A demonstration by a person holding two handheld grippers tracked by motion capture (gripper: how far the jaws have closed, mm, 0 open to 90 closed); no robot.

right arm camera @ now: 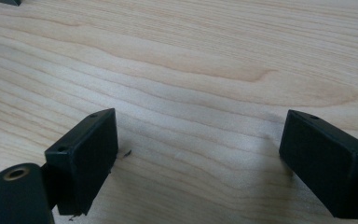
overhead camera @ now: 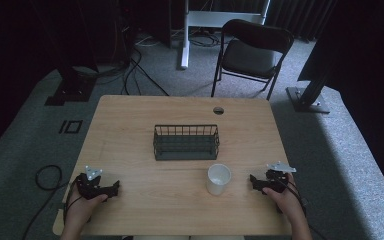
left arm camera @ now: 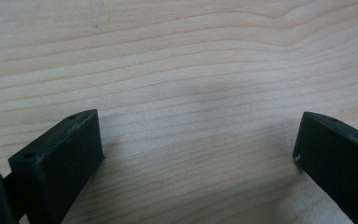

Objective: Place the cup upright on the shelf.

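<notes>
wooden table (overhead camera: 130,125) bears wire basket (overhead camera: 186,142) beyond white cup (overhead camera: 218,178).

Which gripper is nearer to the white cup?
The right gripper: it rests just right of the white cup, while the left gripper rests far off near the table's left edge.

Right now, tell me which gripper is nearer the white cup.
The right gripper: the white cup stands just beside its open jaws, while the left gripper sits across the table.

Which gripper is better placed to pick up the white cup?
Probably the right gripper: it rests open close beside the cup, while the left gripper lies farther away across the table.
</notes>
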